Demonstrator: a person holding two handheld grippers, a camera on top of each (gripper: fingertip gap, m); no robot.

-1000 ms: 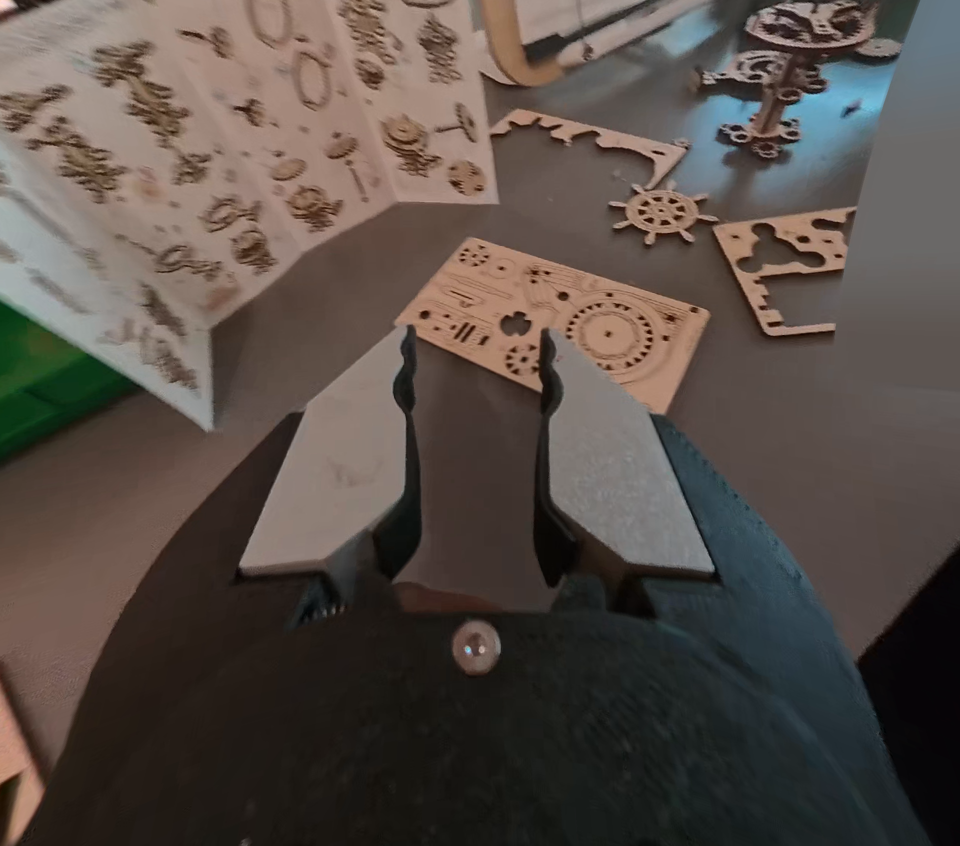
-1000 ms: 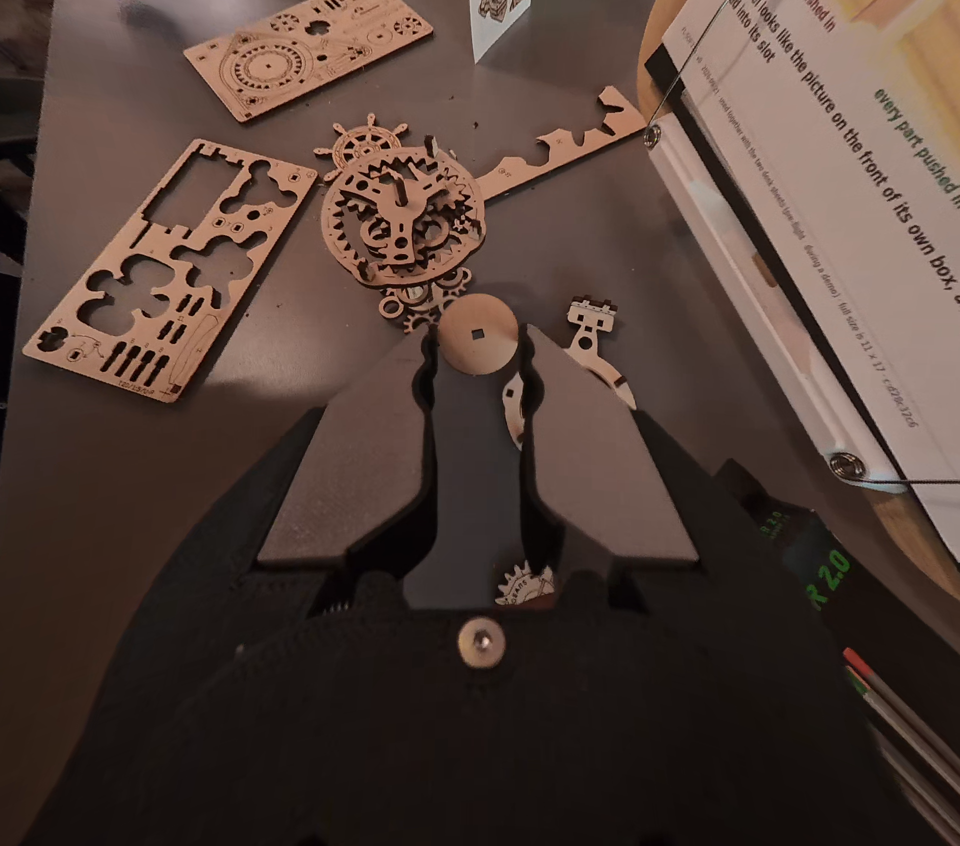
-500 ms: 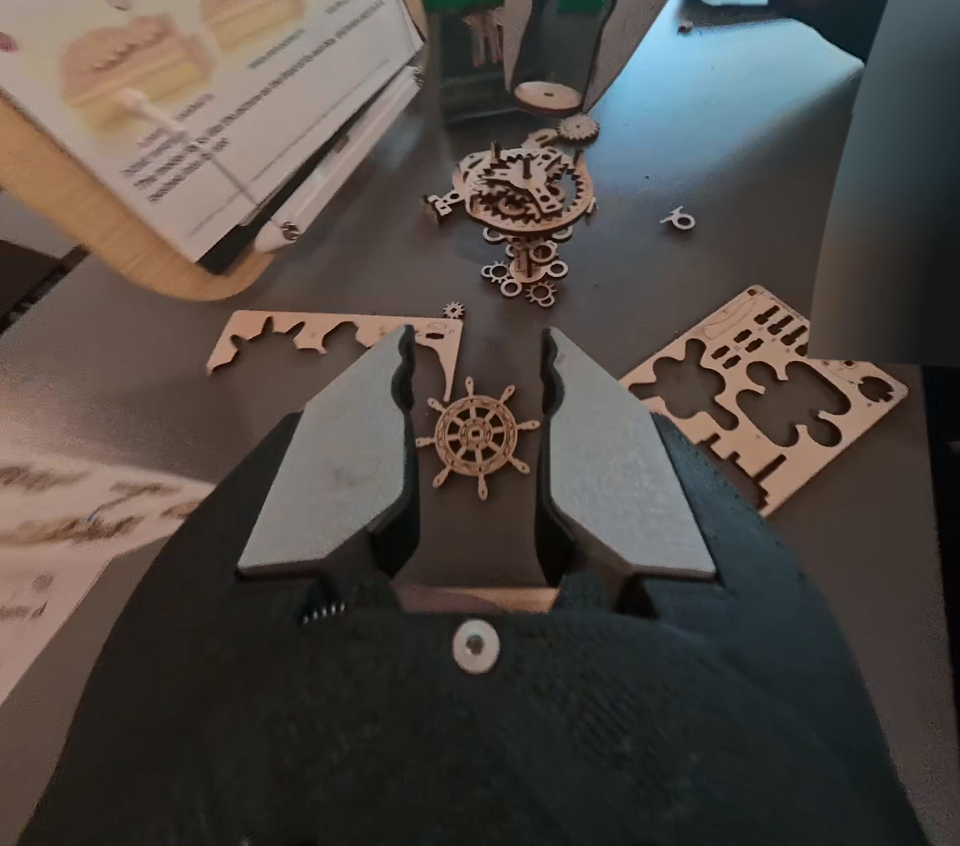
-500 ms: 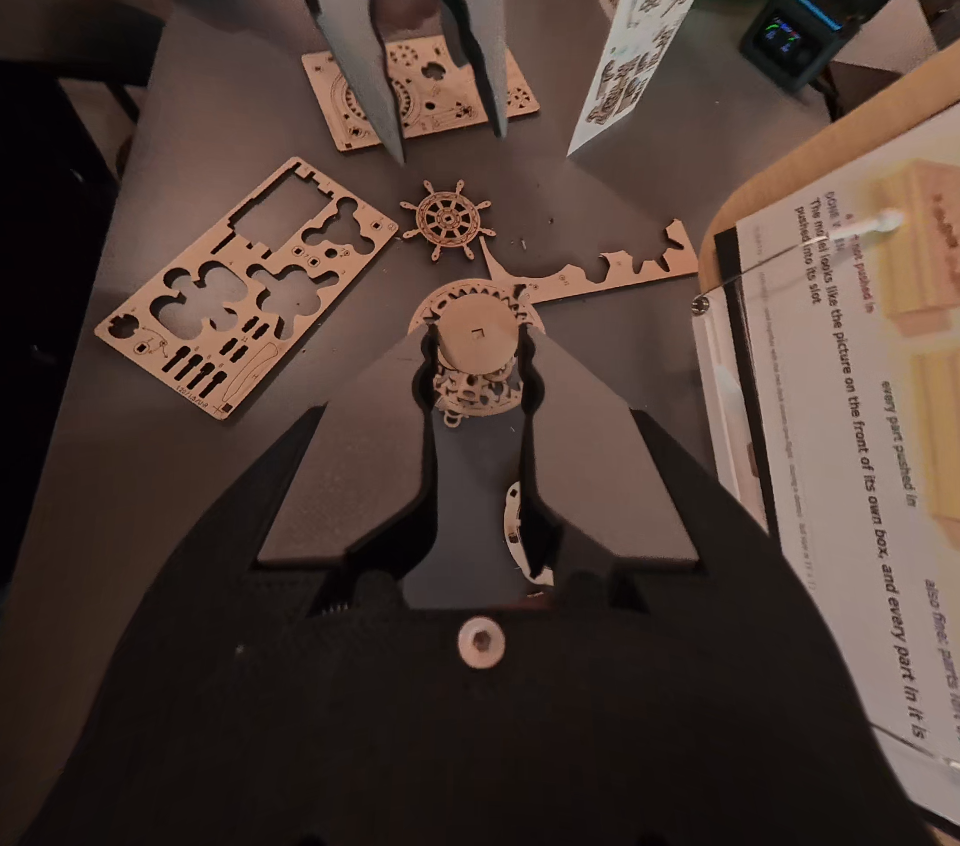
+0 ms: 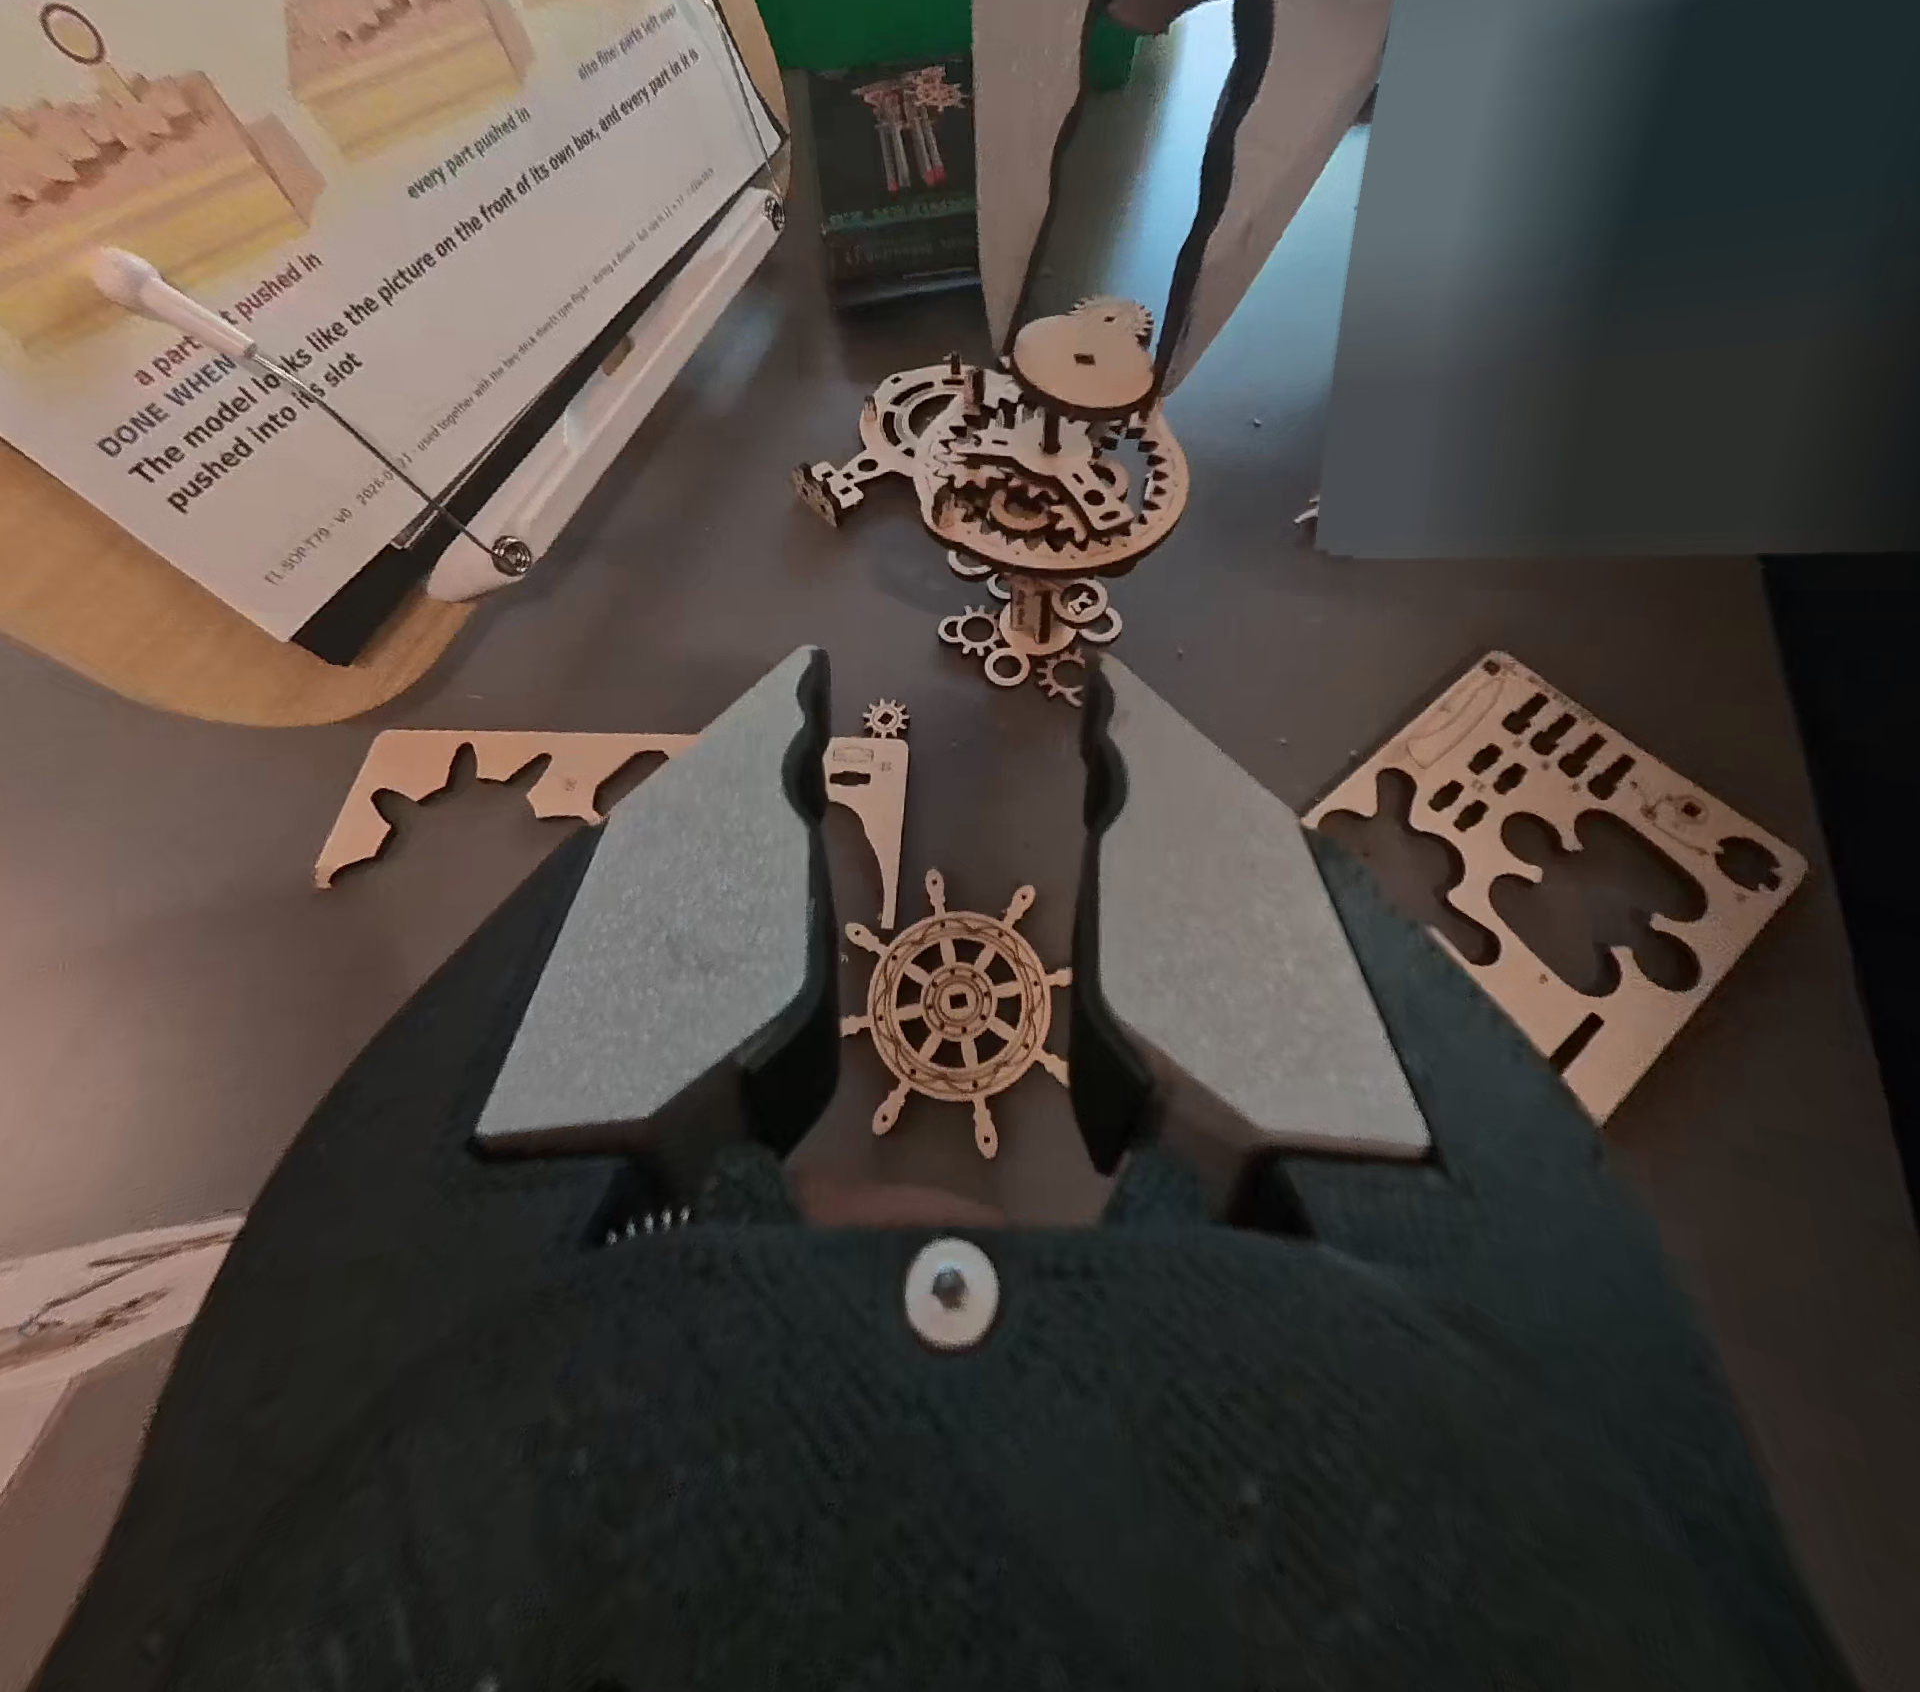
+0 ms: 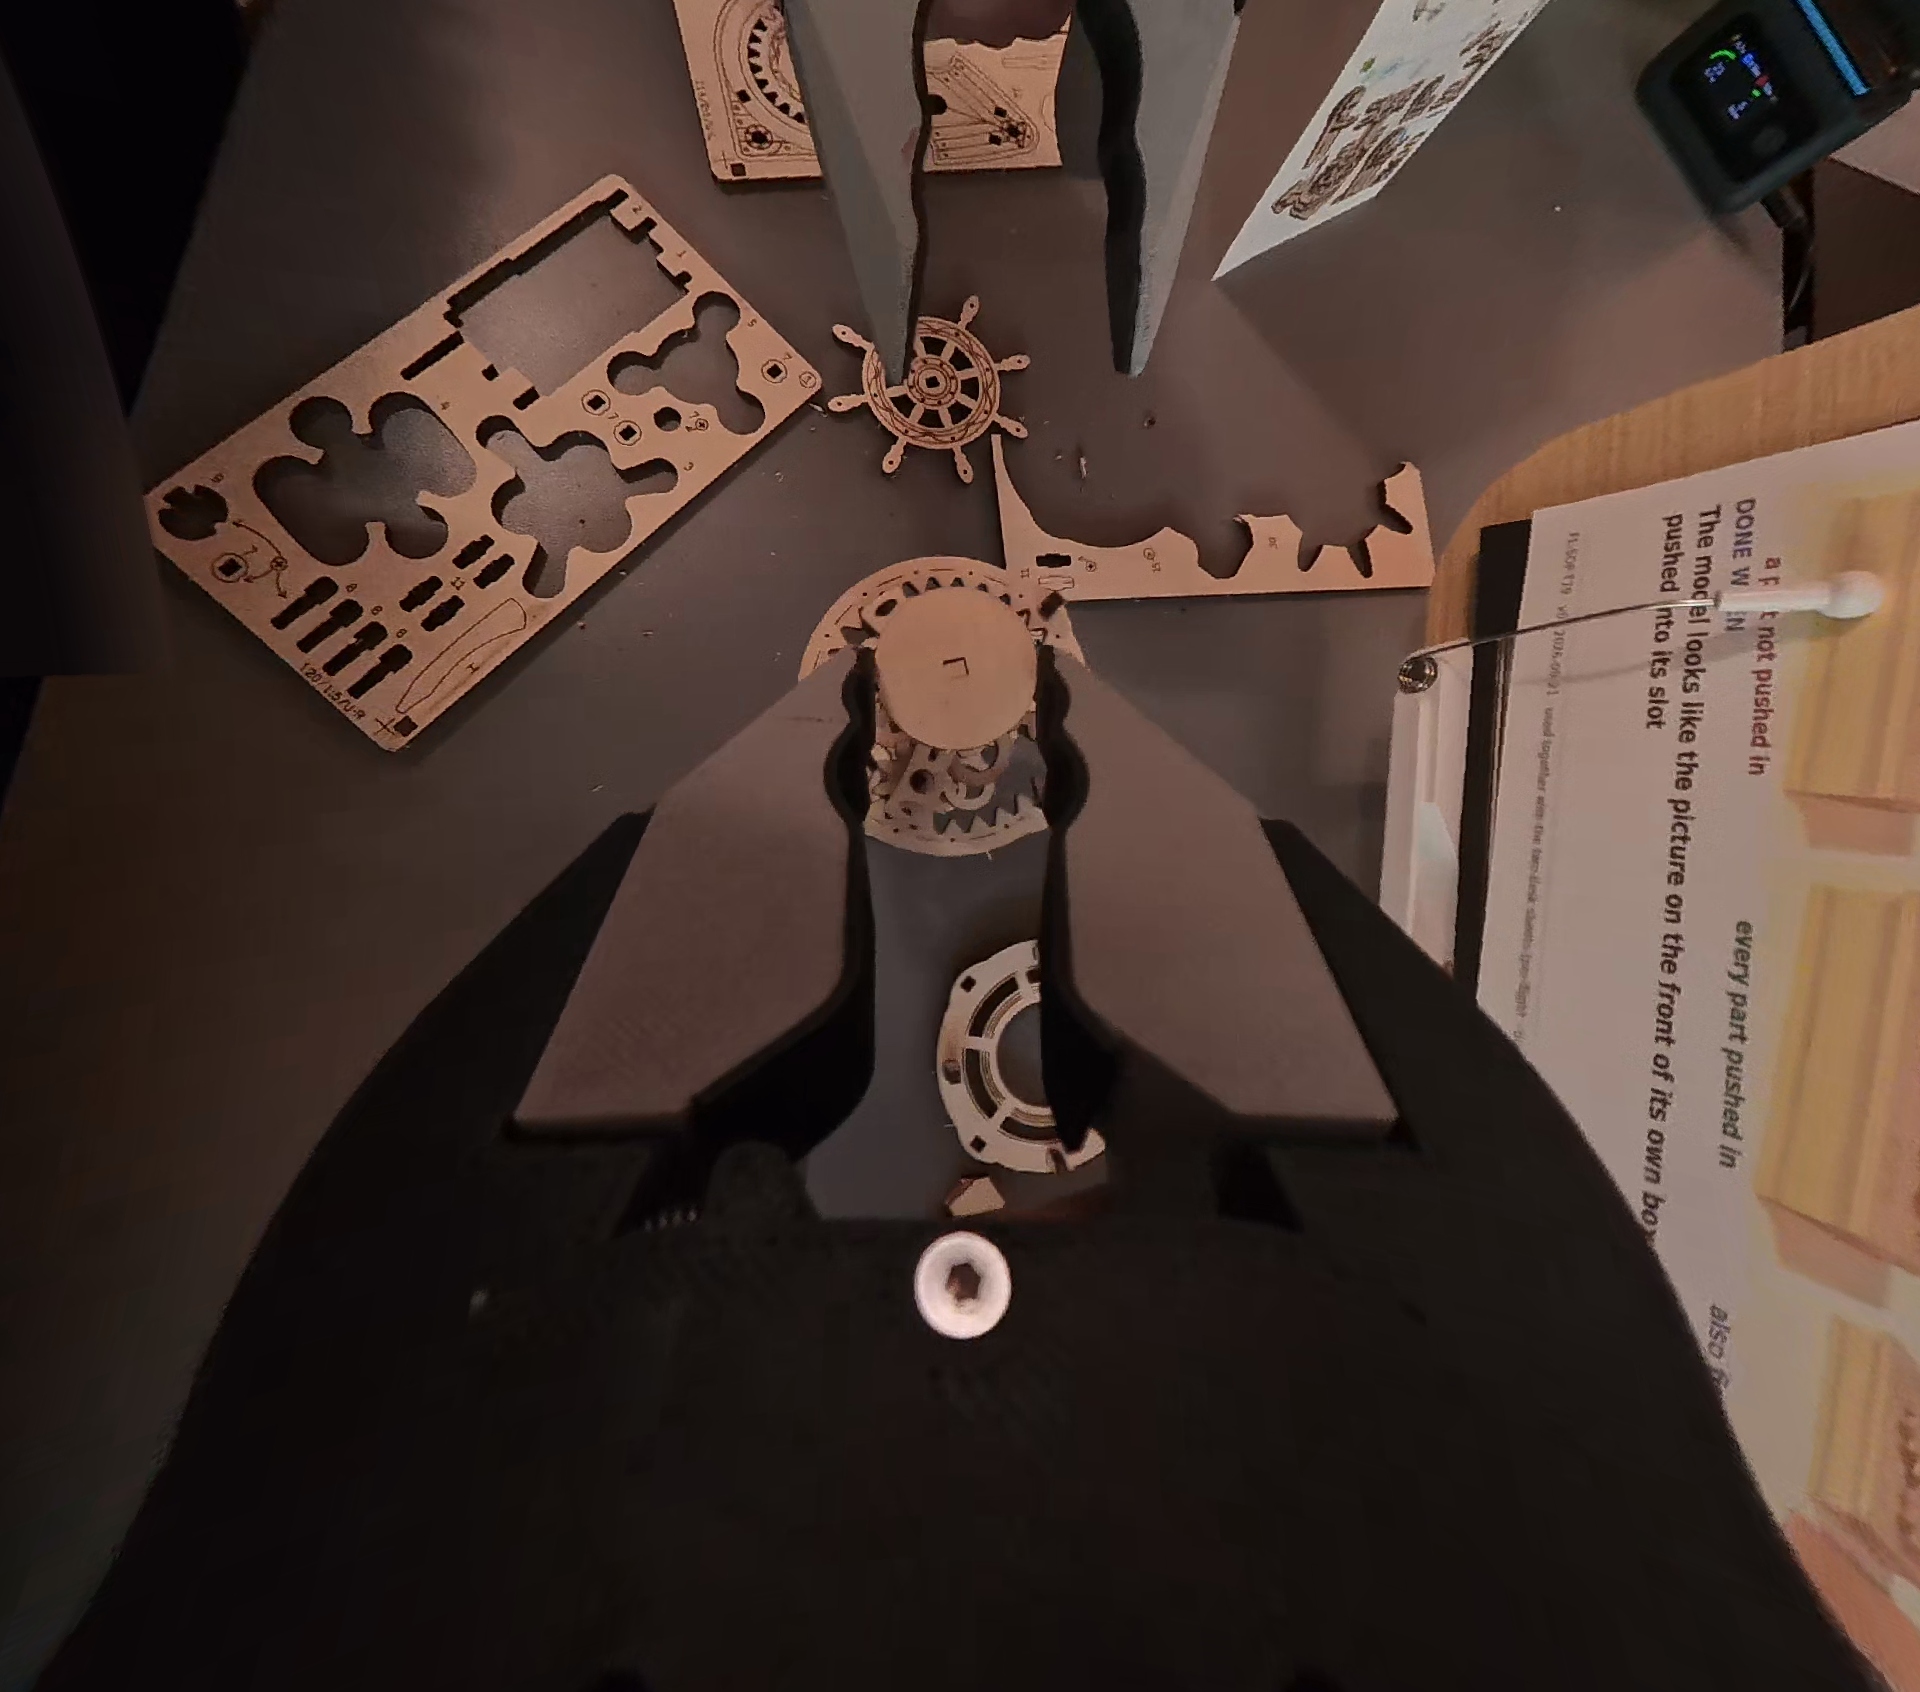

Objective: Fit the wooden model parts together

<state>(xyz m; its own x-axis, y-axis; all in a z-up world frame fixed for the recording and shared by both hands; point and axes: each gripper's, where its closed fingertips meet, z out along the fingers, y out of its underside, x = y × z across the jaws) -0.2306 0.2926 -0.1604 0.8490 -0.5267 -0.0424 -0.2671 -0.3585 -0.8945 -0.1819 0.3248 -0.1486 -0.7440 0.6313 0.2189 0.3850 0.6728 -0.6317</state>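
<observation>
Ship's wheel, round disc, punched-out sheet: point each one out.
ship's wheel [image 5: 958,1005], left wrist view, its hub.
round disc [image 6: 954,668], right wrist view, its top face.
punched-out sheet [image 6: 312,530], right wrist view, solid wood between cut-outs.

My pictures are dim and a bit brown, and the dark table [image 6: 312,967] looks shadowy. The white instruction sheet [image 5: 312,115] is the brightest spot and catches light from above. Things bend at the edges, and my near gripper bodies look soft and very dark.
</observation>
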